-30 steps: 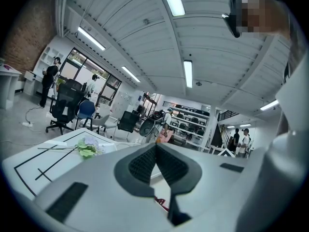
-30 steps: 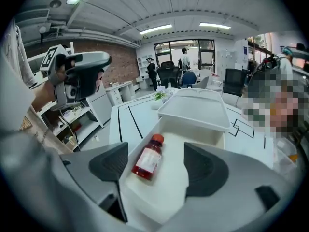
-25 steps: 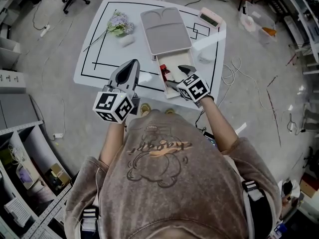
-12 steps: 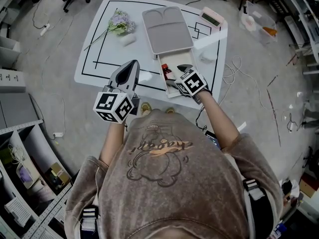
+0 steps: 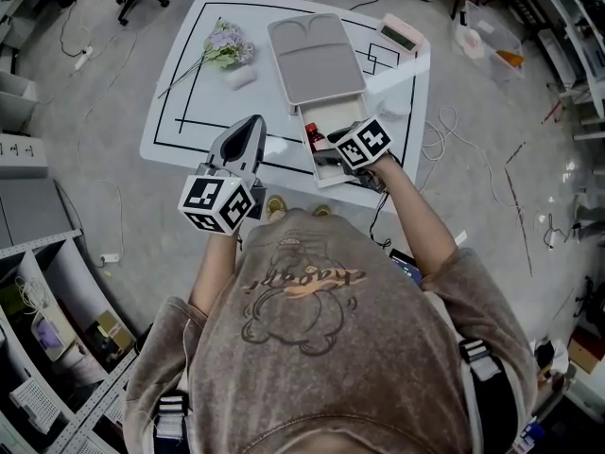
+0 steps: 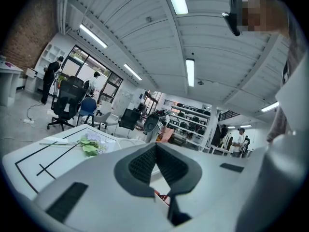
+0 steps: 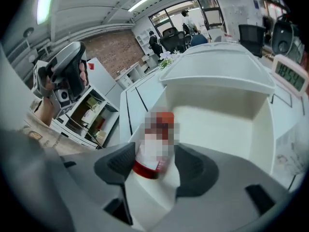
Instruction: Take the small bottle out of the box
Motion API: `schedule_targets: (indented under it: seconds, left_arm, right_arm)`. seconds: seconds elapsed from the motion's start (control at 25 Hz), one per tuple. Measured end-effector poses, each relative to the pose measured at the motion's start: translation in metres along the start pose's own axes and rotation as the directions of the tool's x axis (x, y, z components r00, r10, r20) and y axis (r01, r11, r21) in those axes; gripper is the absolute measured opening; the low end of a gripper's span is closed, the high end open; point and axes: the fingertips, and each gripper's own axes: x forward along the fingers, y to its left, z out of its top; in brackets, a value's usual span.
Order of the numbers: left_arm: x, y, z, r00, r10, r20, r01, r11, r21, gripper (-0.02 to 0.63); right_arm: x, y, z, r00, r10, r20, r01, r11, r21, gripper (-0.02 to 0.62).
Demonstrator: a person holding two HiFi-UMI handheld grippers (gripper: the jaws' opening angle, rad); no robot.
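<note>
The small bottle [image 5: 313, 141], red-capped with a red band, lies in the open white drawer [image 5: 333, 113] of the flat box [image 5: 315, 60]. In the right gripper view the bottle [image 7: 157, 144] lies between the jaws of my right gripper [image 7: 154, 166]. Those jaws have just been closing around it. The left pad is at its side and a thin gap shows at the right pad. In the head view my right gripper [image 5: 324, 156] dips into the drawer's near end. My left gripper [image 5: 248, 121] hovers left of the drawer, shut and empty, also seen as the left gripper [image 6: 155, 151].
The white table [image 5: 180, 112] has black line markings. A flower sprig [image 5: 223, 45] and a small white piece [image 5: 240, 77] lie at the far left. A pink timer [image 5: 401, 34] sits at the far right corner. Cables cross the floor around the table.
My right gripper has dropped into the drawer and rolled, its marker cube shifting toward the bottle. The left gripper has stayed in place.
</note>
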Motion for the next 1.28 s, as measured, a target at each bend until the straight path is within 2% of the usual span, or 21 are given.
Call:
schedule_targets:
  seconds: [0.08,0.2,0.48,0.76,0.96,1.28]
  left_arm:
    - [0.0,0.0,0.0,1.0,0.002,0.001,-0.002,1.0,-0.001,0.008]
    - [0.001,0.001,0.001,1.0,0.005,0.002,-0.005,1.0,-0.001,0.008]
    - [-0.001,0.005,0.002,1.0,0.014,0.002,-0.014,1.0,0.001,0.008]
    - [-0.004,0.007,-0.001,1.0,0.019,0.0,-0.019,1.0,-0.002,0.008]
    - [-0.009,0.008,-0.002,1.0,0.023,0.002,-0.023,1.0,-0.007,0.008]
    - [-0.013,0.009,-0.001,1.0,0.024,0.005,-0.024,1.0,-0.009,0.008]
  right_arm:
    - [0.002,0.004,-0.001,0.999,0.047,-0.005,-0.047,0.999,0.017,0.23]
    - [0.001,0.004,-0.001,0.999,0.051,-0.012,-0.051,0.998,0.021,0.239]
    - [-0.001,0.002,0.0,0.997,-0.048,-0.068,0.043,0.997,-0.068,0.233]
    - [-0.006,-0.003,0.001,0.983,-0.141,-0.121,0.116,0.974,-0.194,0.219]
    - [0.003,-0.003,-0.002,0.991,-0.092,-0.094,0.082,0.991,-0.11,0.262]
    - [0.01,-0.007,-0.009,0.996,0.006,-0.084,-0.002,0.999,0.04,0.233]
